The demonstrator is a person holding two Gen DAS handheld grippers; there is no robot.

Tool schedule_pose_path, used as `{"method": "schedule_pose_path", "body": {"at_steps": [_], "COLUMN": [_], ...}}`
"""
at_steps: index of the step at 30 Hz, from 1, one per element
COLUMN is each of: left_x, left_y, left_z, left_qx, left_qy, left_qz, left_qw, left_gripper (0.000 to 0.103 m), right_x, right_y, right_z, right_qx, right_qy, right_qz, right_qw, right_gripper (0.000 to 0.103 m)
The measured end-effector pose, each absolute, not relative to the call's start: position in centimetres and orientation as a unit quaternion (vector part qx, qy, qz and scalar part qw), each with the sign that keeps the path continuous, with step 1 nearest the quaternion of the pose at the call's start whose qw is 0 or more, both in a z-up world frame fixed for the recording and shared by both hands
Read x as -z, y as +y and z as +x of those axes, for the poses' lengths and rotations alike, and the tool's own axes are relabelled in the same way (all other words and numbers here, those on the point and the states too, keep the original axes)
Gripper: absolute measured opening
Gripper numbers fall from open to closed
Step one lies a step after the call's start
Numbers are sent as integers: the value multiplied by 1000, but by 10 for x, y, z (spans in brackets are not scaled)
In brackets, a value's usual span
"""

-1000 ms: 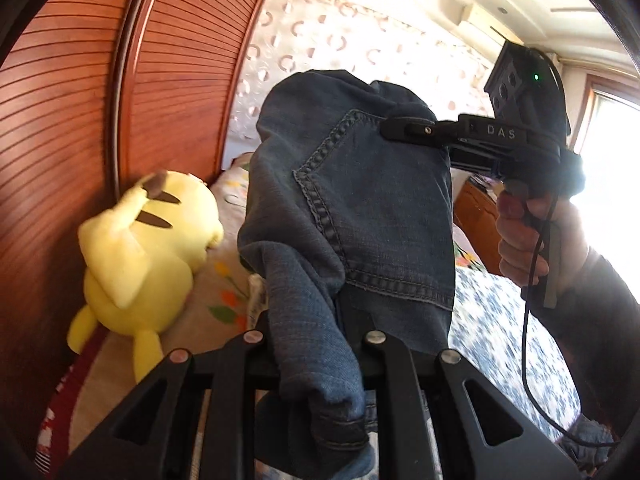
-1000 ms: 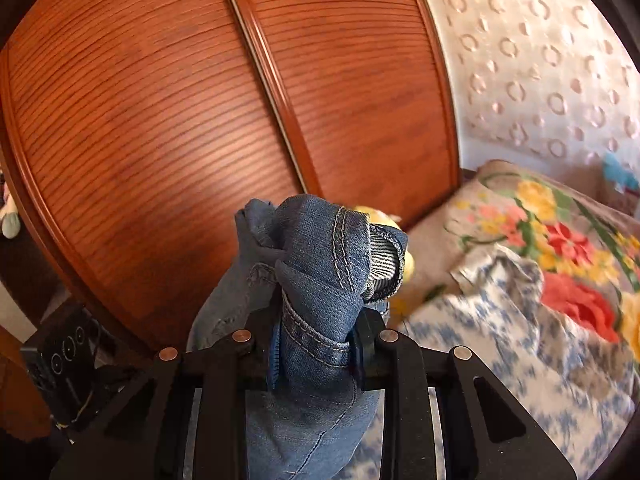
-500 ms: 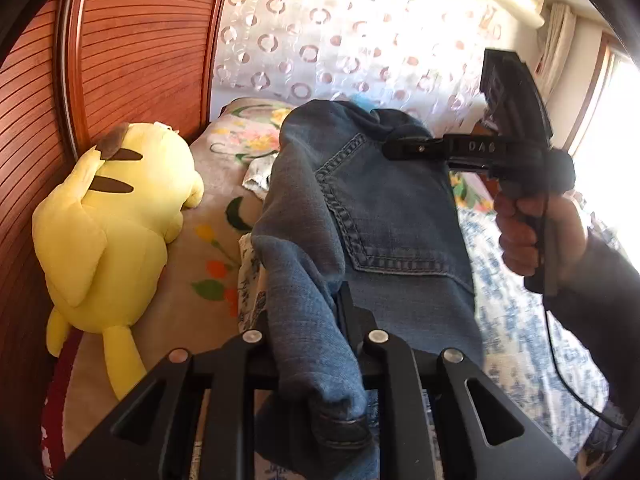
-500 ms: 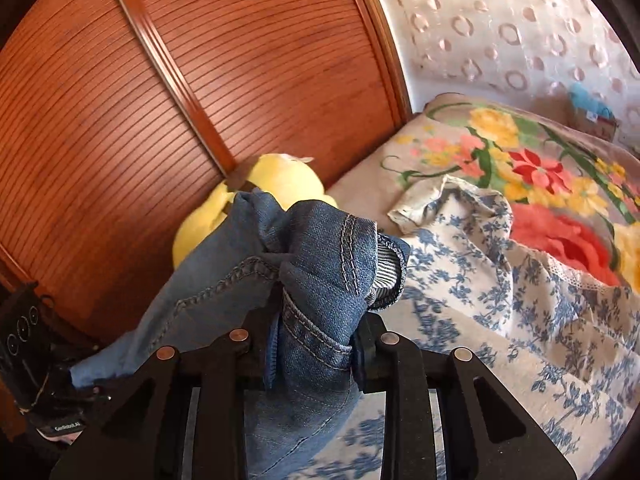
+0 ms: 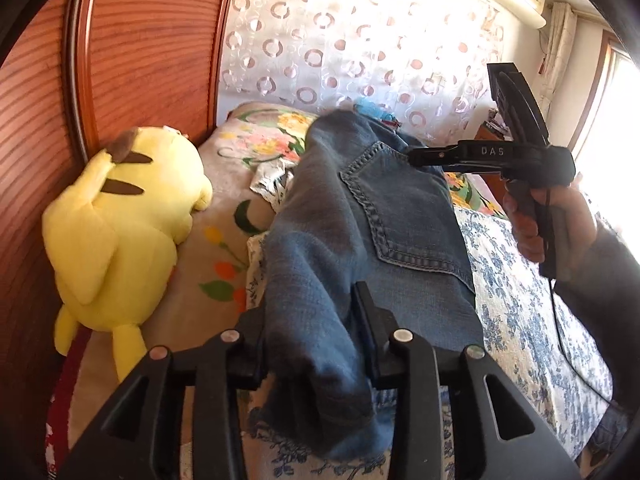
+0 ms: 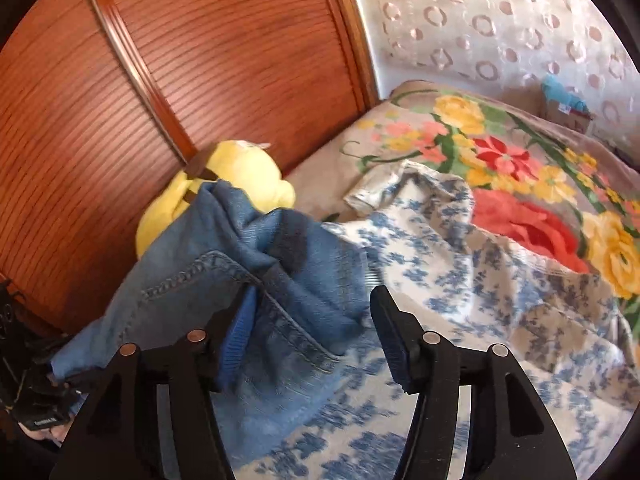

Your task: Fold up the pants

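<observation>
The blue jeans (image 5: 400, 220) lie in a folded heap on the blue-flowered quilt (image 5: 520, 300), a back pocket facing up. My left gripper (image 5: 312, 312) is at their near end; its jaws are opening, with a loose roll of denim still filling the gap. The person's hand holds my right gripper (image 5: 416, 156) at the far end of the jeans by the pocket. In the right wrist view my right gripper (image 6: 310, 300) has its jaws opening wide. The jeans (image 6: 300, 272) rest against its left finger there, and the right pad stands free of the cloth.
A yellow plush toy (image 5: 120, 220) lies at the left against the slatted wooden wardrobe door (image 5: 140, 40). A bright flowered blanket (image 6: 520, 160) covers the far part of the bed. A curtain with rings (image 5: 340, 40) hangs behind, and a cable trails from the right hand.
Both grippers have come down toward the bed with the jeans. Both pairs of jaws have widened, and the bunched denim has slumped out of the right gripper's pinch.
</observation>
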State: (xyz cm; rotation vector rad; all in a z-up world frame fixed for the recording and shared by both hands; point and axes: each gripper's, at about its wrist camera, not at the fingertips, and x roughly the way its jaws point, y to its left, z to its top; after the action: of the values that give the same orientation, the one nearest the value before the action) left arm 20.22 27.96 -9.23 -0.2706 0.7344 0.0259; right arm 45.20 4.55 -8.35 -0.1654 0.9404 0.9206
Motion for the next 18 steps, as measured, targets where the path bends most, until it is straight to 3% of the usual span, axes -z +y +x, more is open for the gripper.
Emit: {"method": "schedule_pose_path", "body": {"at_steps": [8,11,14,18], "left_x": [76,67,59,60], "left_y": [292,294,289,277], "left_z": [185,179,176,184], "left_qx": [-38,-49,-53,-39], "left_qy": [340,327,310,310], "left_qz": [-122,-118,-116,-105], "left_qw": [932,936,942,944], "left_gripper": [49,51,51,51], "right_x": [51,47,50,66], "right_y": [24,34,50,64], "right_z": [428,410,394,394], "right_qx": [-418,-439,-452,-442], "right_qy": [360,338,322,332], "right_qz": [-90,-103,-128,-144], "right_qw": [829,826,822,821], "right_gripper": [61,44,34,33]}}
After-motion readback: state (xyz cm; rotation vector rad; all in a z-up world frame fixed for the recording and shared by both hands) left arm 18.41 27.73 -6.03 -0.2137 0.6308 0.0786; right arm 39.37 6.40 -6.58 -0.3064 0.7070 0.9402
